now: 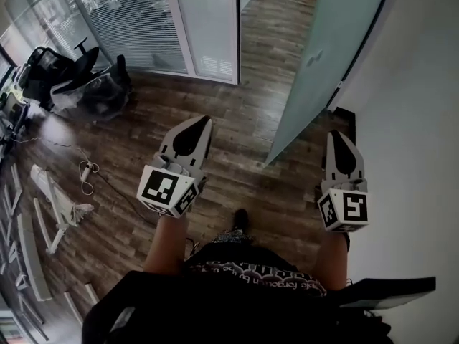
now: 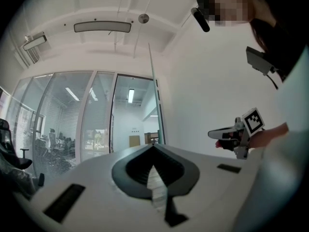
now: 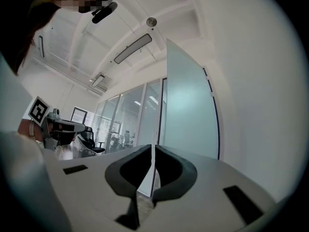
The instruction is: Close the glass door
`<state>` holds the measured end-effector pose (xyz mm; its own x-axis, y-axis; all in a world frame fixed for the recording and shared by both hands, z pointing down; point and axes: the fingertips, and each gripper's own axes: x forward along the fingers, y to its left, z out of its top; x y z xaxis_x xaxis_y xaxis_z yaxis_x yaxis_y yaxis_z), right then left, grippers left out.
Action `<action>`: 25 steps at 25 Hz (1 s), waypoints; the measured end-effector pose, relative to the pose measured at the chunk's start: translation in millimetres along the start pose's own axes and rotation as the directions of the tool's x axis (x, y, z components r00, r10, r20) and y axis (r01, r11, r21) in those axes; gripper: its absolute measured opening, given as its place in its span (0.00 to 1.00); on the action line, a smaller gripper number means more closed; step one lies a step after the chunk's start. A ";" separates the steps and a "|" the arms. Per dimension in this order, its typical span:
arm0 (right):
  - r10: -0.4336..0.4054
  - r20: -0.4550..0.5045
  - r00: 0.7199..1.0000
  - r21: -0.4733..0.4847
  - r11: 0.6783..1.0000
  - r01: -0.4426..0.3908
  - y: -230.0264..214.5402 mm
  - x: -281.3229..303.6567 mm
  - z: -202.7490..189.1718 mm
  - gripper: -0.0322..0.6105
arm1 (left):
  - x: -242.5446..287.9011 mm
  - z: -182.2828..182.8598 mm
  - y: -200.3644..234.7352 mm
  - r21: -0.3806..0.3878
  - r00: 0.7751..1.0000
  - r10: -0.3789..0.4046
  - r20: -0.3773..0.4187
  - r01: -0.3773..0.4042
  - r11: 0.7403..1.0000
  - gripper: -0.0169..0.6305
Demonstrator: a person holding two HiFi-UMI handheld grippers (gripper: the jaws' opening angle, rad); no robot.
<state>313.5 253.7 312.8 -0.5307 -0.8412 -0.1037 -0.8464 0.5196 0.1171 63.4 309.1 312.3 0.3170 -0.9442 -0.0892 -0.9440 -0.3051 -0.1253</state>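
The frosted glass door stands open, swung out from the white wall at the right, with its lower corner on the wood floor ahead of me. My left gripper is held out left of the door's edge, jaws shut on nothing. My right gripper sits between the door's lower part and the wall, also shut and empty. In the left gripper view the door shows edge-on as a thin line above the shut jaws. In the right gripper view the door's pale panel rises just beyond the shut jaws.
A glass partition with blinds runs along the back left. Black office chairs stand at the left, with cables and white strips on the floor. The white wall closes off the right side.
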 end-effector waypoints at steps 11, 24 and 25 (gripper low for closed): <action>-0.076 -0.028 0.997 -0.009 0.997 0.075 -48.4 114.8 -17.2 0.07 | 122.3 -0.7 68.8 0.014 0.998 -0.061 0.032 0.061 0.998 0.03; -0.059 -0.086 0.995 -0.012 0.998 0.058 -78.0 174.5 -41.9 0.12 | 178.1 -20.1 94.8 -0.016 0.998 -0.058 0.006 0.058 0.998 0.03; -0.043 -0.092 0.995 -0.012 0.999 0.042 -79.2 179.1 -44.6 0.13 | 180.5 -21.7 96.4 -0.020 0.999 -0.049 0.001 0.049 0.999 0.03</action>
<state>287.4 55.2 329.0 -0.4872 -0.8731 -0.0171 -0.8675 0.4817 0.1240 27.6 106.6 305.6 0.3627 -0.9281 -0.0840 -0.9291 -0.3532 -0.1094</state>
